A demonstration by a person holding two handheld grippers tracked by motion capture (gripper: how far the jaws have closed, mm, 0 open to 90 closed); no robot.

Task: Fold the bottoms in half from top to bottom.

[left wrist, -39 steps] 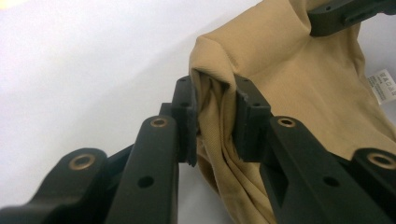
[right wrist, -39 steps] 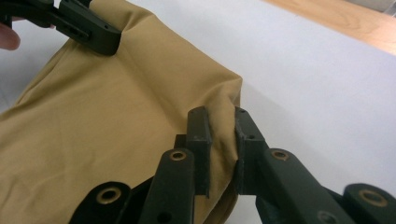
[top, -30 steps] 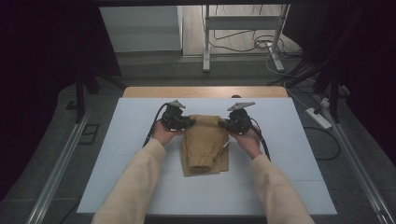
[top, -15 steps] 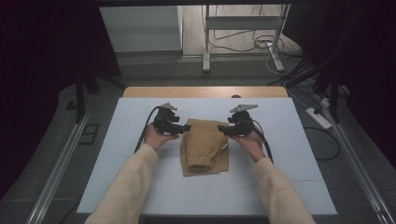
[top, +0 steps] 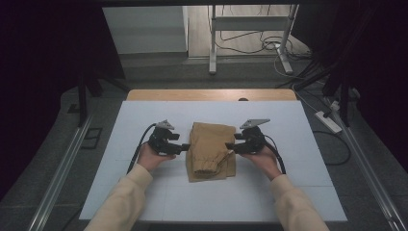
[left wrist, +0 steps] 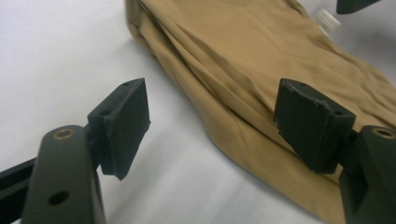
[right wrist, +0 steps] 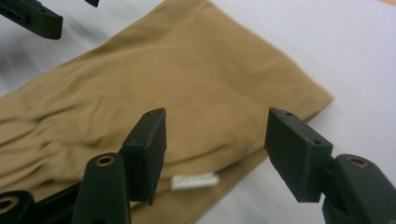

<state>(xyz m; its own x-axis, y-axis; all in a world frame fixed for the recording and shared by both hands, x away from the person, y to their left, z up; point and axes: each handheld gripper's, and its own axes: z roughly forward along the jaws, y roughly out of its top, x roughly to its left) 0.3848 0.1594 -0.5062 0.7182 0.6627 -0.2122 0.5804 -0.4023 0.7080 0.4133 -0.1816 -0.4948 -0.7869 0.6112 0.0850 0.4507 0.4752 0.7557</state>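
Both tongs have just been opening and stand spread, holding nothing: left tongs (top: 184, 146) and right tongs (top: 230, 146) flank the folded tan cloth (top: 210, 151) lying mid-table (top: 144, 115).

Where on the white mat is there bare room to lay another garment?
Bare white mat lies along the far edge beyond the folded tan garment, and along the near edge. It is crowded mid-mat, where the left tool and right tool flank the garment.

Tan garment (top: 210, 150) w/ white label (right wrist: 194, 181), on white table (top: 144, 115); black fingers (left wrist: 122, 126).
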